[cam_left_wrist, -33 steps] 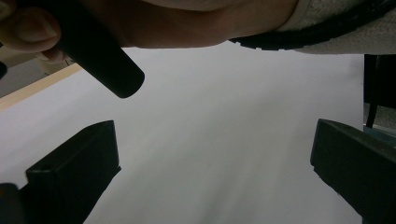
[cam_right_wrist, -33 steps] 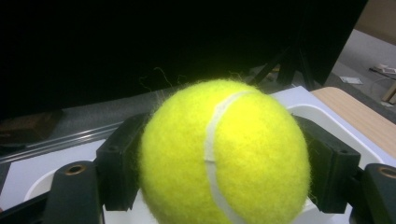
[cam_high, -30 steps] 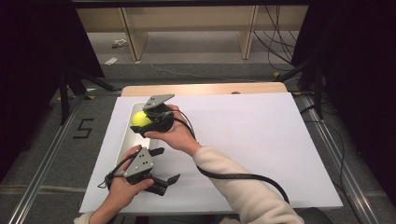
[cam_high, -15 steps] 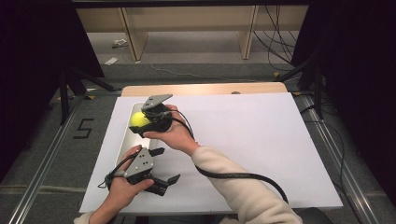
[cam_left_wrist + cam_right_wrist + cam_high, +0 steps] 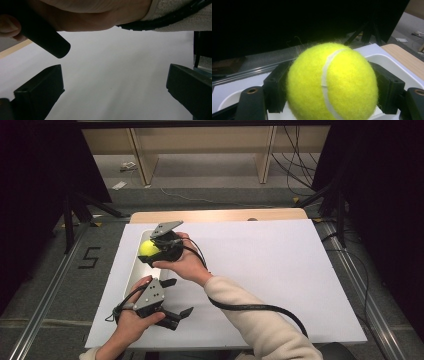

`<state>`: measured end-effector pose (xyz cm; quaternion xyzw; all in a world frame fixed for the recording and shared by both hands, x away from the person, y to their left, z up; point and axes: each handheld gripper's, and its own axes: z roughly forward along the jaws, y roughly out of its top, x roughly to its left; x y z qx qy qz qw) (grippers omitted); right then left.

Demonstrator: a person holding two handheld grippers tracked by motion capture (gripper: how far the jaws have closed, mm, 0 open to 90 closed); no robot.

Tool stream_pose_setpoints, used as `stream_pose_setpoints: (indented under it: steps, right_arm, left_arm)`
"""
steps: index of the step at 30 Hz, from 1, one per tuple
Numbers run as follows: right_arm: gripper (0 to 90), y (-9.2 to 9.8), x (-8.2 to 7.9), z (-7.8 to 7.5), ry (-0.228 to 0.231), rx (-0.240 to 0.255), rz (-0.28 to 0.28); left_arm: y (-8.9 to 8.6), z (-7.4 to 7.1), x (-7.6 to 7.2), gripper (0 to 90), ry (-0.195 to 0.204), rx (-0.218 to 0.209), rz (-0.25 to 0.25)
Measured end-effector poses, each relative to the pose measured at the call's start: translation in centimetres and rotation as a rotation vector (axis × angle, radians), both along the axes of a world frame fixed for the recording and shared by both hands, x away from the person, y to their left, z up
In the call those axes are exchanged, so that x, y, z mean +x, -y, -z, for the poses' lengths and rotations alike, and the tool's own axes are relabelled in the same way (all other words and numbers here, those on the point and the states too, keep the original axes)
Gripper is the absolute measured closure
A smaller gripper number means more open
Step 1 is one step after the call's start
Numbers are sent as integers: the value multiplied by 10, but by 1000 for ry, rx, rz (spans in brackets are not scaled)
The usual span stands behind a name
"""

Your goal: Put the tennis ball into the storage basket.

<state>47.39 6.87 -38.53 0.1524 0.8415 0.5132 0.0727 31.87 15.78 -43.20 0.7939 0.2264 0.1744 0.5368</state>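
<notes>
Yellow felt covers most of my right gripper view: the fuzzy yellow tennis ball with its white seam hides the tray floor behind it and is cut off at the 6 o'clock edge. From the high view, the long white plastic tray is partly covered by both hands, so I cannot make out its near end. My left gripper view is blocked at 12 o'clock by the person's cream sleeve and a black cable.

Right gripper: jaws clenched on the tennis ball, one black pad pressed against each side at 3 and 9 o'clock in its own view. The ball sits above the tray's far end, at roughly 10 o'clock from the centre of the white paper sheet that covers the table; whether it touches the tray floor I cannot tell.

Left gripper: jaws spread wide, grasping nothing, with bare white sheet between them. It is held low over the sheet, at 6 o'clock from the right gripper, just beside the tray.
</notes>
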Motion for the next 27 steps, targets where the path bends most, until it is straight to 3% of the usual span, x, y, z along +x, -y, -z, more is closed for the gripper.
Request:
stream_pose_setpoints:
  steps: [27]
  right_arm:
    - [265, -8, 3, 2, -3, -19, -7]
  left_arm:
    - [0, 0, 0, 6, 1, 0, 2]
